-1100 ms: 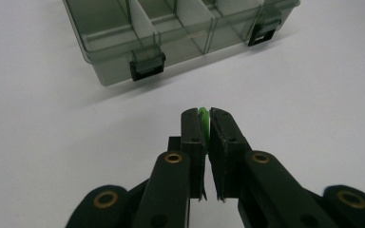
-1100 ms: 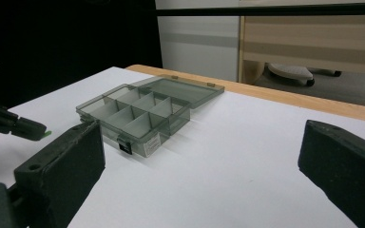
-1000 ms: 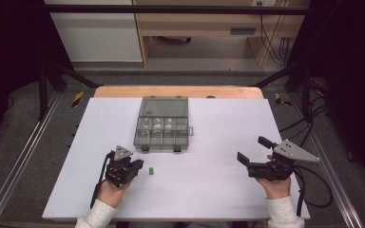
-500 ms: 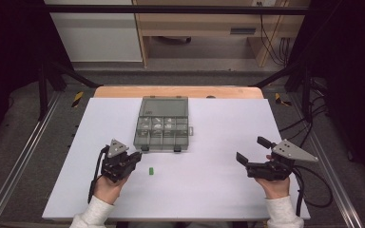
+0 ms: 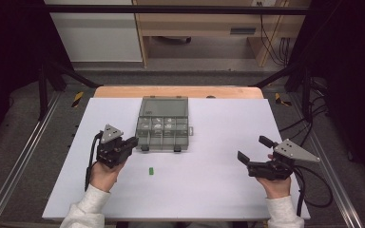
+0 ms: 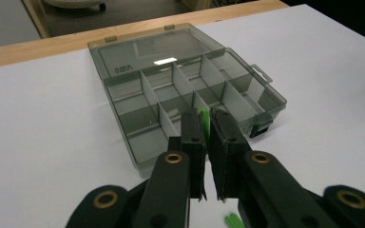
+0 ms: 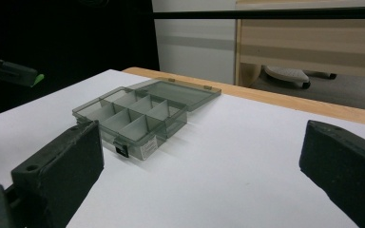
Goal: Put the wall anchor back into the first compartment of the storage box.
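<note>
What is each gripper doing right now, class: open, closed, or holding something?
Left gripper: closed on a small green piece.
Right gripper: open, holding nothing.

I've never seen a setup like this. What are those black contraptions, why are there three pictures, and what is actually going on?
There is no robot here: a person stands at a white table and holds a hand-operated clamp with two black jaws in each hand. One picture comes from a camera above the table; the other two come from small cameras riding on each clamp, looking along its jaws. On the table lies an open clear organizer box with empty-looking compartments, its lid folded back, and one small green piece in front of it. The left gripper is closed on another green piece, held up near the box's front edge. The right gripper is wide open, holds nothing, and waits off to the side.
</note>
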A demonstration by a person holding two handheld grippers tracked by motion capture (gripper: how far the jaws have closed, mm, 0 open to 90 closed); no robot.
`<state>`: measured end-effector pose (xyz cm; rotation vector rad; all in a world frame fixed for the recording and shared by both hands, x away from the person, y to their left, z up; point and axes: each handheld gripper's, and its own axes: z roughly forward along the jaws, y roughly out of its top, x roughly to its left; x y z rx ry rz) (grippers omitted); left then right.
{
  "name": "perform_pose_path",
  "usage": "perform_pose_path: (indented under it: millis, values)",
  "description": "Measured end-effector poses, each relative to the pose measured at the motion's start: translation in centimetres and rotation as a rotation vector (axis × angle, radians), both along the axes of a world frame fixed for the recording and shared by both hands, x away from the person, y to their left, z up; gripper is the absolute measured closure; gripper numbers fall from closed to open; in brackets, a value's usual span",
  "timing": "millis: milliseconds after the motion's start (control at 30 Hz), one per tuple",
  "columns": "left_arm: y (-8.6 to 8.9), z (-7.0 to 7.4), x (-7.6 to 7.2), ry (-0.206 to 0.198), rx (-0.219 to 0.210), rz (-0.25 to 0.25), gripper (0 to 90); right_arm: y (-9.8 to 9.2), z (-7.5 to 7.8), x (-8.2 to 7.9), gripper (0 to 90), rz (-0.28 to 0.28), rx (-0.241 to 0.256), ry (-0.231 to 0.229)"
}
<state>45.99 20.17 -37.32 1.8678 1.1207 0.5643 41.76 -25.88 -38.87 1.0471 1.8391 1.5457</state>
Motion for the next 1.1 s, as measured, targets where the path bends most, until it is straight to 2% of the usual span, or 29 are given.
perform_pose_path:
  millis: [100, 200, 233, 533, 733, 867, 1100]
  values:
    - [-0.1, 0.4, 0.9, -0.009, 0.000, -0.001, 83.8, 0.0, 0.0, 0.0, 0.9, -0.001, 0.000, -0.001]
    - [-0.1, 0.7, 1.9, 0.000, -0.002, -0.009, 83.8, -0.1, 0.0, 0.0, 0.8, -0.003, -0.003, -0.003]
    - [-0.1, 1.0, 2.4, -0.009, 0.008, -0.011, 83.8, -0.1, 0.0, 0.0, 0.8, -0.004, -0.003, -0.003]
    - [-0.1, 1.4, 4.6, -0.017, 0.001, -0.011, 83.8, -0.1, -0.1, 0.1, 0.7, -0.008, -0.001, -0.004]
    - [0.2, 1.1, 6.5, -0.005, 0.000, -0.004, 83.8, -0.1, -0.1, 0.1, 0.7, -0.008, 0.002, -0.006]
    - [0.2, 0.8, 7.6, -0.013, 0.011, 0.000, 83.7, -0.1, -0.1, 0.2, 0.7, -0.013, -0.005, 0.001]
    - [0.2, -0.3, 9.2, 0.002, 0.032, 0.004, 83.6, -0.2, 0.0, 0.1, 0.7, -0.007, -0.002, -0.003]
